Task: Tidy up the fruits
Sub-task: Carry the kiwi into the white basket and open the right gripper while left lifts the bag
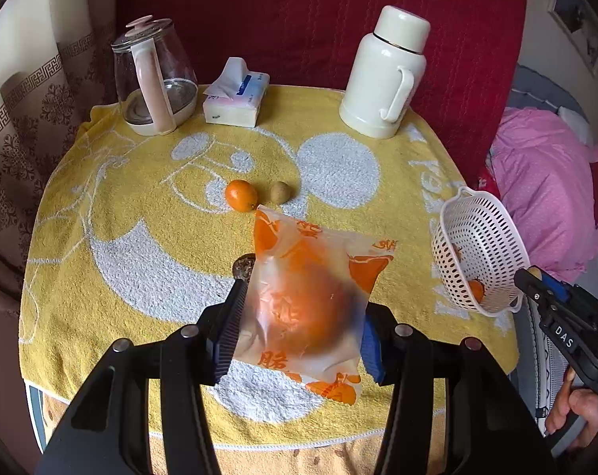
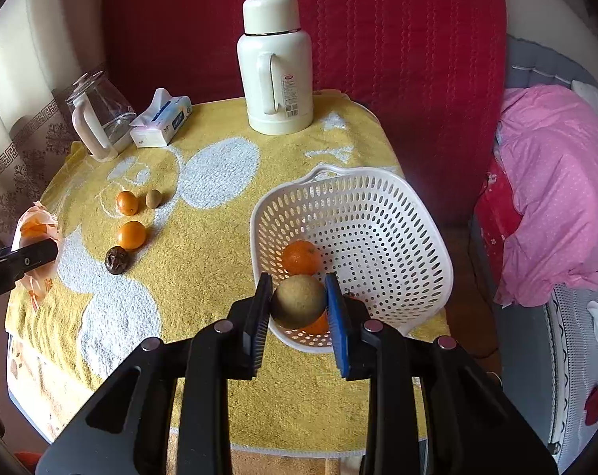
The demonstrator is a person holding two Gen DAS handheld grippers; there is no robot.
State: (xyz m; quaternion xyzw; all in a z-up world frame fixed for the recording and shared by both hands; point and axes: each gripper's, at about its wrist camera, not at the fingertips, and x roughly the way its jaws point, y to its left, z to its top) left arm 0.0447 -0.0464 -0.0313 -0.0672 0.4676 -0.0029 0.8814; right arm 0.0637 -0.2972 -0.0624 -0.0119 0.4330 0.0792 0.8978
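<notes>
My left gripper is shut on a bagged orange in a clear printed wrapper, held above the yellow towel. My right gripper is shut on a round brown-green fruit over the near rim of the white perforated basket. An orange lies in the basket, another shows under the held fruit. On the towel lie two small oranges, a small kiwi and a dark wrinkled fruit. The left wrist view shows one orange and the kiwi.
At the table's back stand a glass kettle, a tissue pack and a cream thermos. A red padded wall is behind. A pink quilt lies to the right of the table. The basket sits at the table's right edge.
</notes>
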